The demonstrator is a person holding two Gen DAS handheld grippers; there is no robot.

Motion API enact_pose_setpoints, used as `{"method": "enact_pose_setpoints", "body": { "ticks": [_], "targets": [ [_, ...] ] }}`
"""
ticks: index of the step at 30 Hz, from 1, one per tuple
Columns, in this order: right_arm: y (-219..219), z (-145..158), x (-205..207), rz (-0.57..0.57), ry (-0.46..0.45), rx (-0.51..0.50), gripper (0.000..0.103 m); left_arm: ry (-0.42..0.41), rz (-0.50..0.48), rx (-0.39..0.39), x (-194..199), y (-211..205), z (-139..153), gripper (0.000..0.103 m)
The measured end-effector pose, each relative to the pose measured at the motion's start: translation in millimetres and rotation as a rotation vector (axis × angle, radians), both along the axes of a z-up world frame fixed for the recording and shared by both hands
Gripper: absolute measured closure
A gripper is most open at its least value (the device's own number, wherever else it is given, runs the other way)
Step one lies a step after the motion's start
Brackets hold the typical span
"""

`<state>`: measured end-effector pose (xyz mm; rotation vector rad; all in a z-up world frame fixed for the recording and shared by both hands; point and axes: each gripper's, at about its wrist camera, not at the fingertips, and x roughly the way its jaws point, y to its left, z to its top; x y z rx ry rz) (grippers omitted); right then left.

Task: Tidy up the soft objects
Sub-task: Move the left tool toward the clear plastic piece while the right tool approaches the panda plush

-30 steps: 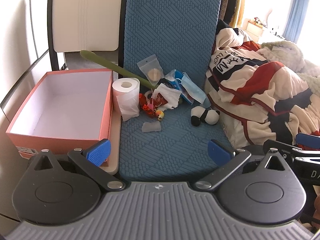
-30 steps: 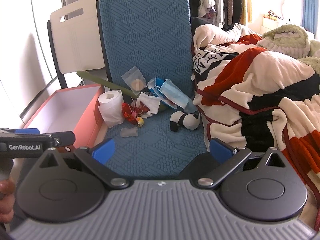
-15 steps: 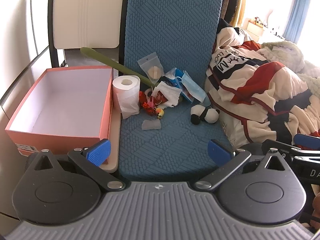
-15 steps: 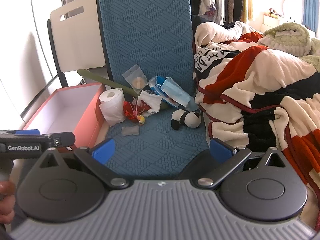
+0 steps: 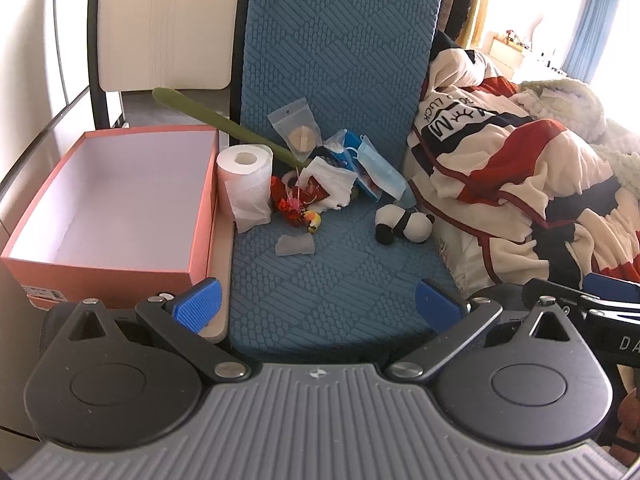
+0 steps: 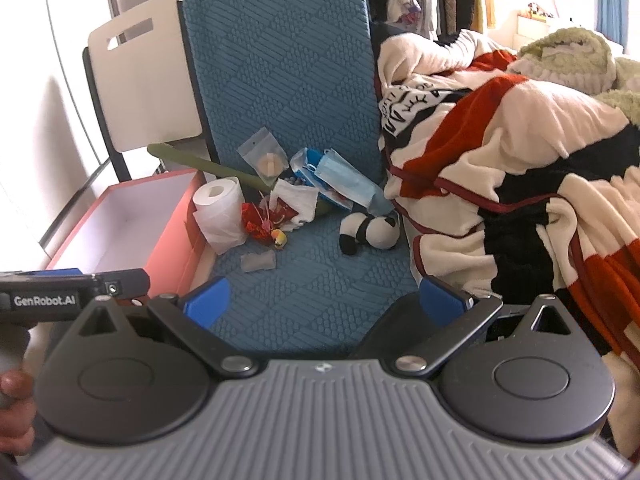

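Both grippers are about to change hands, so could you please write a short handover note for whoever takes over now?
Left gripper: open, empty, short of the blue chair seat.
Right gripper: open, empty, also short of the seat.
Pink box: empty, left of the seat.
On the seat: toilet roll nearest the box, panda plush to the right, face mask, tissue and red wrappers between.
Done: nothing boxed.
Left: everything, probably into the box.

Right tool [image 6: 326,304] wide apart, empty, w/ panda plush [image 6: 370,232] ahead on blue chair [image 6: 312,280].
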<state>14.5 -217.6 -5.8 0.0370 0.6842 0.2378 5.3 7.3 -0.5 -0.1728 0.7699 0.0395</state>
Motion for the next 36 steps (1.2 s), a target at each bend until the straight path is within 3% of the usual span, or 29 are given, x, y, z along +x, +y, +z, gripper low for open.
{"method": "enact_pose_setpoints", "body": {
  "ticks": [14, 31, 36],
  "targets": [
    [-7, -11, 8, -0.010, 0.005, -0.014, 0.000, 0.027, -0.026, 0.009, 16, -5, -12, 0.000],
    [-16, -69, 60, -0.013, 0.036, 0.032, 0.000, 0.087, -0.063, 0.023, 80, -3, -75, 0.000],
    [-18, -93, 73, -0.030, 0.031, 0.027, 0.000, 0.070, -0.084, 0.012, 97, 1, -95, 0.000]
  ]
}}
